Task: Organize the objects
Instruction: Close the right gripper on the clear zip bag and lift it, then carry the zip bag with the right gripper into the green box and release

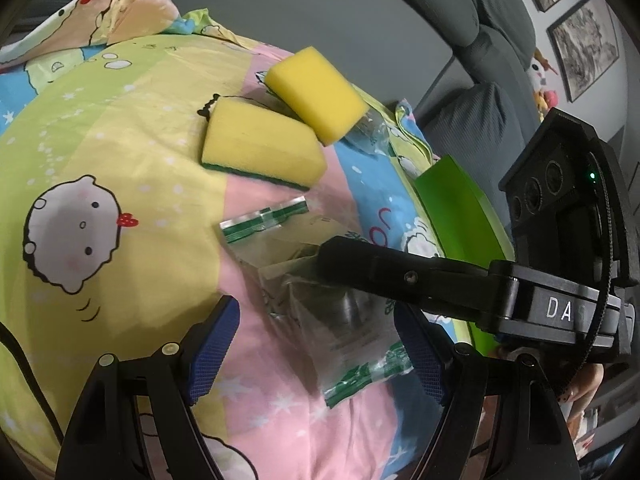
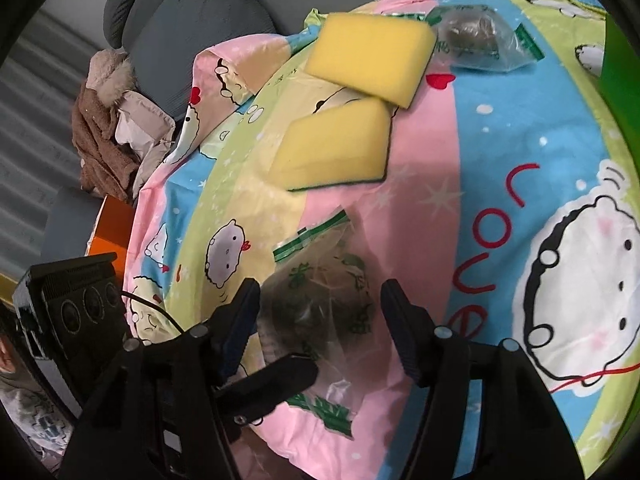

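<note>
Through the left wrist camera we're seeing the left gripper (image 1: 316, 344) with fingers standing apart over the clear bag (image 1: 340, 320) lying on the cartoon sheet (image 1: 100, 128), not pinching it; the right gripper's finger (image 1: 360, 264) is poking in across it. Through the right wrist camera, the right gripper (image 2: 320, 320) is straddling that bag (image 2: 324, 300), fingers apart, with two yellow sponges (image 2: 336, 148) beyond.

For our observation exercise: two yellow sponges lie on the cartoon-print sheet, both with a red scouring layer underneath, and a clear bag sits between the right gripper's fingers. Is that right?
Not quite. The scouring layer is green, not red, and it shows only on the nearer sponge; the right wrist view shows it. The other sponge, the sheet, the clear bag and the right gripper are as stated.
</note>
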{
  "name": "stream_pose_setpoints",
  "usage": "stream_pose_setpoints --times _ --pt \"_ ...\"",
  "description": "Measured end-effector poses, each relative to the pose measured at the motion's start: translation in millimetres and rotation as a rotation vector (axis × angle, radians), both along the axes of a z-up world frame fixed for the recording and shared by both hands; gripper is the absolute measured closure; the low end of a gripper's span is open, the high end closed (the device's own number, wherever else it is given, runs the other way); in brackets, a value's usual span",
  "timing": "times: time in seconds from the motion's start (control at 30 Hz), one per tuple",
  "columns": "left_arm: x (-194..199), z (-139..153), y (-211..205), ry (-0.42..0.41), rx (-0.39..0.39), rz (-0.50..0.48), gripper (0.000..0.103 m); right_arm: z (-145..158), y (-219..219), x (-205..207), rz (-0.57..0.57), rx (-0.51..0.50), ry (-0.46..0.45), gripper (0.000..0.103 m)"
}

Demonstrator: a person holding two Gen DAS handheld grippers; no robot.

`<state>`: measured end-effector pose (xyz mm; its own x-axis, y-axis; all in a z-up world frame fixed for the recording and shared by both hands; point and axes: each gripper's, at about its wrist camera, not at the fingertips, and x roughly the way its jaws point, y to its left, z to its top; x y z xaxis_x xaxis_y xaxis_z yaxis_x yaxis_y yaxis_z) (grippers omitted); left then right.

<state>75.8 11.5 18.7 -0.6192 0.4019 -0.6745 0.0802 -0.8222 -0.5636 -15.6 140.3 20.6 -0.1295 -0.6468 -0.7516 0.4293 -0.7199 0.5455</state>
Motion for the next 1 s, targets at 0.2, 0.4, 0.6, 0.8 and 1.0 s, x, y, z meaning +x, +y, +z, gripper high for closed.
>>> stream_pose_setpoints --times 0.2,0.4,0.6,0.8,1.0 --pt "0.0 0.3 7.0 0.005 -0.016 -0.018 0.025 1.5 0.0 4.4 0.029 -0.004 0.006 0.042" --pt "-2.7 -2.2 9.1 0.006 0.004 -0.033 0.033 -1.6 -4.3 7.4 0.062 0.001 0.020 0.044" --pt "-4.4 -0.7 13.5 0.021 -0.022 -0.037 0.035 -3.0 1.5 6.4 0.052 -0.029 0.006 0.044" --pt "-5.4 11.6 25.0 0.044 -0.076 -0.046 0.036 5.7 10.8 9.6 0.046 -0.042 0.021 0.044" --pt "-2.4 37.1 41.5 0.110 -0.143 -0.048 0.036 27.1 24.7 17.1 0.031 -0.085 0.064 0.044"
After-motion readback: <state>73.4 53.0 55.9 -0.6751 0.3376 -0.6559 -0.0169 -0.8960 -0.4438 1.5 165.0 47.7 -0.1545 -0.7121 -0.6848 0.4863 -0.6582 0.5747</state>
